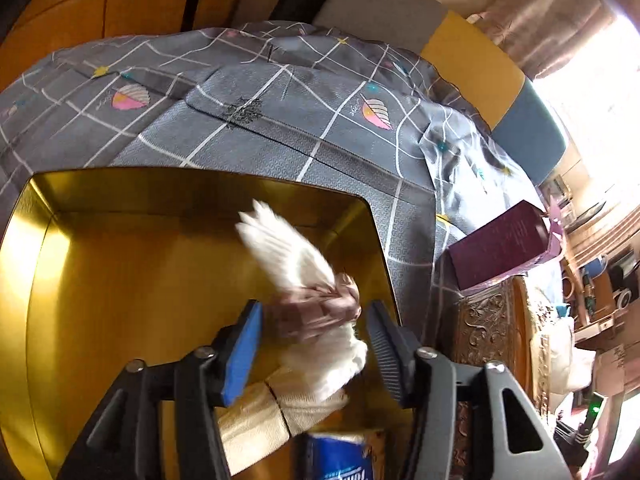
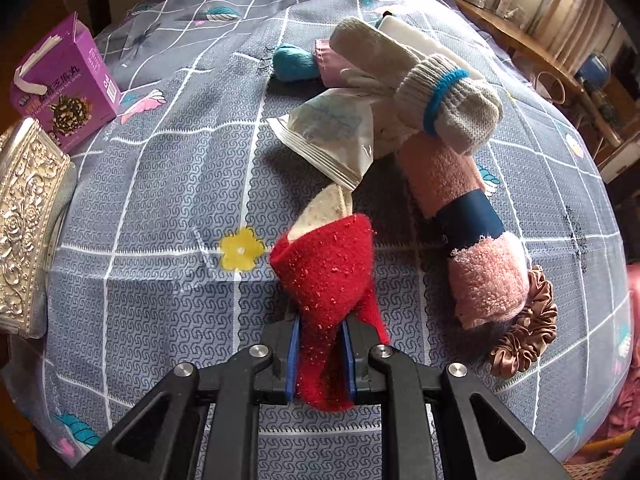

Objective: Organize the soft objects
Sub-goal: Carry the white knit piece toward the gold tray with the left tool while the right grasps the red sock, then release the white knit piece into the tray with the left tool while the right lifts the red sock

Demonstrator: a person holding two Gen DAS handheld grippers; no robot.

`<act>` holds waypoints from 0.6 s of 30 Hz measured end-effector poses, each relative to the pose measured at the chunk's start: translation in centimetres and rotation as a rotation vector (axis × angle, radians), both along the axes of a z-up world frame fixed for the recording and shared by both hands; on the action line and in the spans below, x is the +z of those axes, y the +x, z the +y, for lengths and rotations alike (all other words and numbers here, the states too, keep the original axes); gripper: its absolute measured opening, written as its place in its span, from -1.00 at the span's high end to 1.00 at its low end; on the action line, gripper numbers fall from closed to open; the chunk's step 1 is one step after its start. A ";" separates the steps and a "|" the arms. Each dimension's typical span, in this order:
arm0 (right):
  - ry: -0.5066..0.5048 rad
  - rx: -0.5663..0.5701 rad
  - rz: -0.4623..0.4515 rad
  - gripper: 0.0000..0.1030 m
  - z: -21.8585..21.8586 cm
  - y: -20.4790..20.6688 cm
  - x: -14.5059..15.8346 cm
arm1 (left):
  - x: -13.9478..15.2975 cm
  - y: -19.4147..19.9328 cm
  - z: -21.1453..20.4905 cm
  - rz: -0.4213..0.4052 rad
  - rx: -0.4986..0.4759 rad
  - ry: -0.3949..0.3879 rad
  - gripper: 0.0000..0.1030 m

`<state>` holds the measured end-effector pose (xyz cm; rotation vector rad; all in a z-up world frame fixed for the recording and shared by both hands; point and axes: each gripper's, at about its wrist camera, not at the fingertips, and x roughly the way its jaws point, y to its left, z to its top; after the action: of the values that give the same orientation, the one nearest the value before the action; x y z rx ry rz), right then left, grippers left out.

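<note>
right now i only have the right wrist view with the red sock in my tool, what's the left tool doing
Observer: The left tool is over a gold tin, its pads apart around a blurred white and pink cloth.
Operator: is it gripping that cloth
Observer: No, the pads stand clear of it on both sides.
Operator: anything else in the tin
Observer: Yes, a cream knitted roll and a blue tissue pack lie at its near end.
</note>
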<state>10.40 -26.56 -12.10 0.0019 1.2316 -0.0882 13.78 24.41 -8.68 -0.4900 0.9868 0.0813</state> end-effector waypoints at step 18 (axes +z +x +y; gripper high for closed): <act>0.016 0.008 -0.007 0.75 1.8 -2.0 0.7 | 2.1 -7.8 -3.3 -0.057 -0.026 0.250 -0.10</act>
<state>8.37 -24.80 -11.39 0.0114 1.2256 -0.0714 6.02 21.07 -6.58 -0.2492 0.9126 0.1644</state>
